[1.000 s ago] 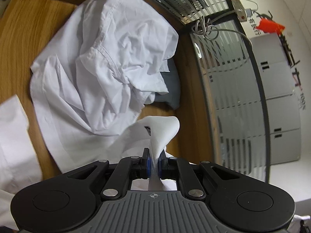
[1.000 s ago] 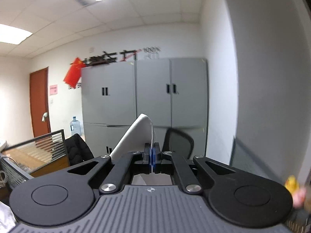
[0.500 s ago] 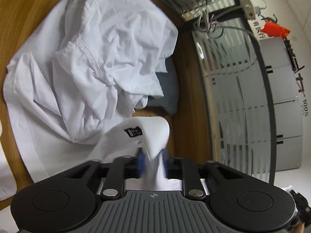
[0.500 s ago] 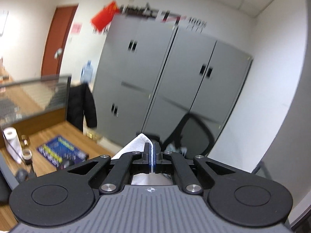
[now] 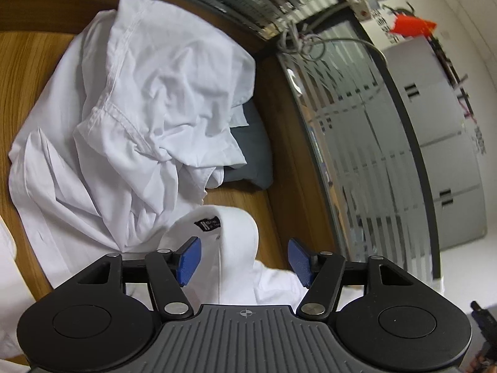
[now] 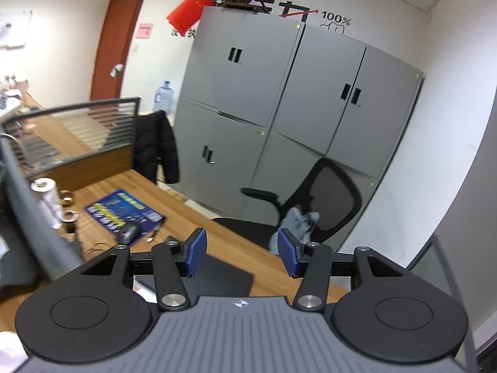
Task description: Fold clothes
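Shirt (image 5: 130, 130) now lies crumpled on the table (image 5: 28, 62), its collar between the fingers of the left gripper (image 5: 243, 261), which, like the right gripper (image 6: 241, 253), has opened wide and released it, so re-grasping is likely next.

A frosted glass partition (image 5: 366, 143) is curving past to the right of the left gripper, with a tangle of grey cable (image 5: 298, 37) sitting at its top corner ahead. Beyond the right gripper, grey metal cabinets (image 6: 279, 99) are standing against the far wall, with a red flag (image 6: 189, 7) hanging above them to the left. A black office chair (image 6: 313, 205) is sitting just ahead and to the right. Ahead and to the left, a computer mouse (image 6: 129, 231) is resting on a blue mat (image 6: 124, 211) on the wooden desk (image 6: 223, 233), near a paper roll (image 6: 48, 195). A black jacket (image 6: 155, 146) is hanging farther back, near a brown door (image 6: 116, 43).
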A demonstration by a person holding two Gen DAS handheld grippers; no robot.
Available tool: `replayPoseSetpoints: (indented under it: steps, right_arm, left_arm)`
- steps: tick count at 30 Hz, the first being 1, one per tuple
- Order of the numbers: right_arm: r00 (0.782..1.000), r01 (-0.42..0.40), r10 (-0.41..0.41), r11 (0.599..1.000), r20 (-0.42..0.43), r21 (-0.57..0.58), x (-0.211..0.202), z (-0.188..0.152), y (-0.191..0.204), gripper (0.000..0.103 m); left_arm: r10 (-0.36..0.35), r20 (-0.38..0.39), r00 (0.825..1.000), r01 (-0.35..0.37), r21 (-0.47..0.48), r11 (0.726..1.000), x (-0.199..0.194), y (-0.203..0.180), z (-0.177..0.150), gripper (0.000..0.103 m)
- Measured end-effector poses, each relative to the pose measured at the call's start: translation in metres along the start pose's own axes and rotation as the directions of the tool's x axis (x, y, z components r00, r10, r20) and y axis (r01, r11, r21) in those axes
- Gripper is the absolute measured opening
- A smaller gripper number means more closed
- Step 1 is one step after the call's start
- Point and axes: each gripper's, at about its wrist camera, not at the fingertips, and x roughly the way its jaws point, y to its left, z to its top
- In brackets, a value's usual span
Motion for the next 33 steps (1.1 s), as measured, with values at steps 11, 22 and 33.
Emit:
replayPoseSetpoints:
  steps: [11, 22, 33]
  right_arm:
    - [0.985, -0.112, 0.124, 0.988, -0.119, 0.103, -0.112, -0.115, -0.029, 0.058]
    - [0.941, -0.078, 0.167, 0.953, -0.294, 0.291, -0.159, -0.294, -0.034, 0.057]
    - [0.852, -0.139, 0.288, 0.93, -0.438, 0.341, -0.098, -0.39, 0.002, 0.057]
  left_arm:
    - [-0.01, -0.054, 0.999, 0.029, 0.37, 0.929, -0.016, -0.043, -0.029, 0.078]
    - [0.054, -0.238, 0.97, 0.119, 0.657, 0.745, 0.012, -0.113, -0.11, 0.089]
    - [0.19, -0.311, 0.931, 0.102, 0.722, 0.684, 0.074, -0.153, -0.19, 0.089]
